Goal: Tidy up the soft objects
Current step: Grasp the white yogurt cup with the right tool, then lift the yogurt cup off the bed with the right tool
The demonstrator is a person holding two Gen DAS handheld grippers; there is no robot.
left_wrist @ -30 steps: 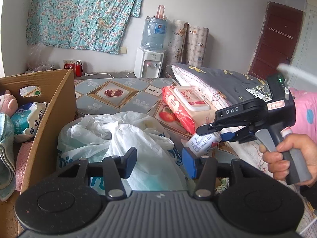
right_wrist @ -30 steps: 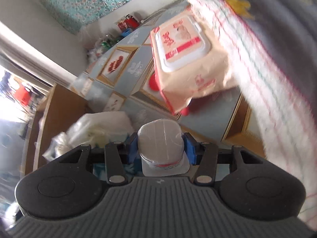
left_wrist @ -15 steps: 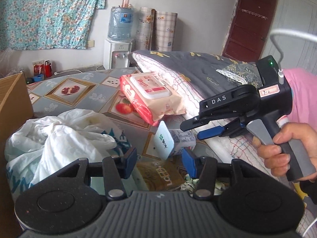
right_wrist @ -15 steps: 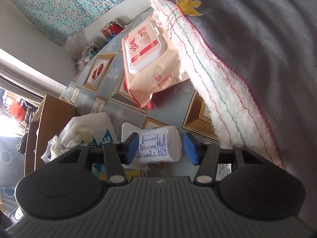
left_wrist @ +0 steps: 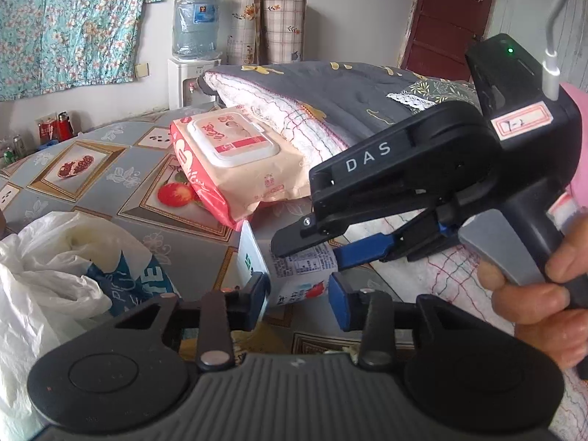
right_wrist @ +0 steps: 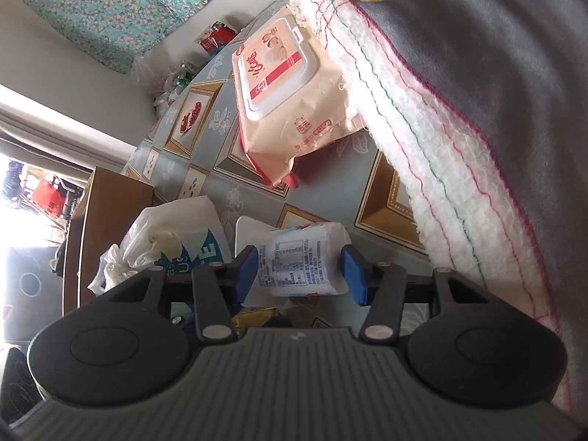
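Right gripper (right_wrist: 299, 270) jaws spread around tissue pack (right_wrist: 301, 262), contact unclear; left gripper (left_wrist: 297, 296) spread, pack partly hidden behind.

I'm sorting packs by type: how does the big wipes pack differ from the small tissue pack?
The wipes pack is larger, peach and red, with a hard flip lid; the tissue pack is small, white, with printed text and no lid. The wipes pack leans on the quilt; the tissue pack sits between the right gripper's open fingers. Both are soft plastic-wrapped packs.
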